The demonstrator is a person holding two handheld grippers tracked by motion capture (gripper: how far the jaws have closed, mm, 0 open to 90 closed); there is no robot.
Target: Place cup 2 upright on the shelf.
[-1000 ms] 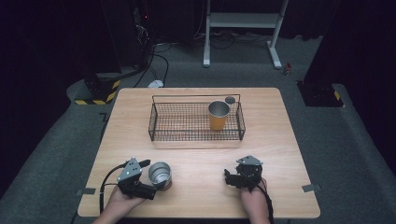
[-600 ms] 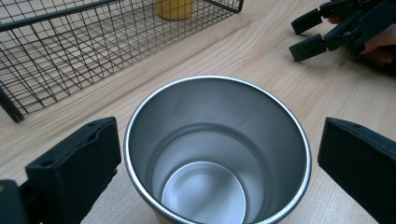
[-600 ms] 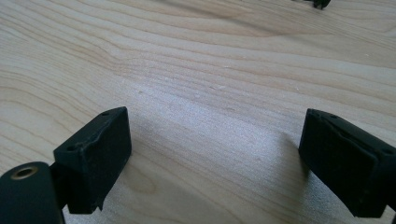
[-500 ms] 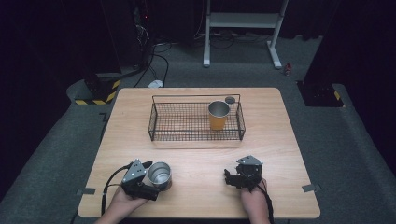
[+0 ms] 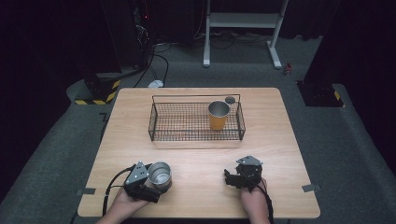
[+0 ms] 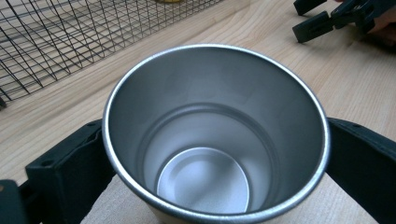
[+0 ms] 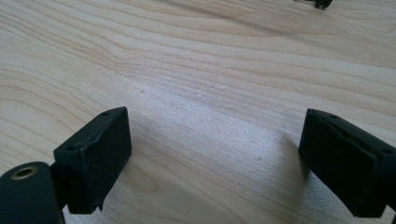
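High view: my left gripper [image 5: 156, 184] sits at the near left edge of the wooden table [image 5: 280, 140], its jaws set on either side of a silver steel cup [image 5: 159, 173] that stands upright on the wood. Left gripper view confirms the grip: I see the black jaws pressed against the cup's [image 6: 215, 135] outer wall on both sides, the open mouth facing the lens and the bare, shiny bottom visible inside. My right gripper [image 5: 229, 179] rests near the front edge on the right, well apart from the cup, with the person's hand [image 5: 254, 203] behind it. Right gripper view shows its jaws spread wide with nothing between them, bare wood grain beneath [image 7: 210, 93]. Farther back, a black wire basket [image 5: 161, 123] stands in the middle of the table. An orange cup [image 5: 218, 115] with a metal rim stands upright inside the basket's right end. A small dark round object [image 5: 229, 100] lies just behind the basket's far right corner; I cannot tell what it is.
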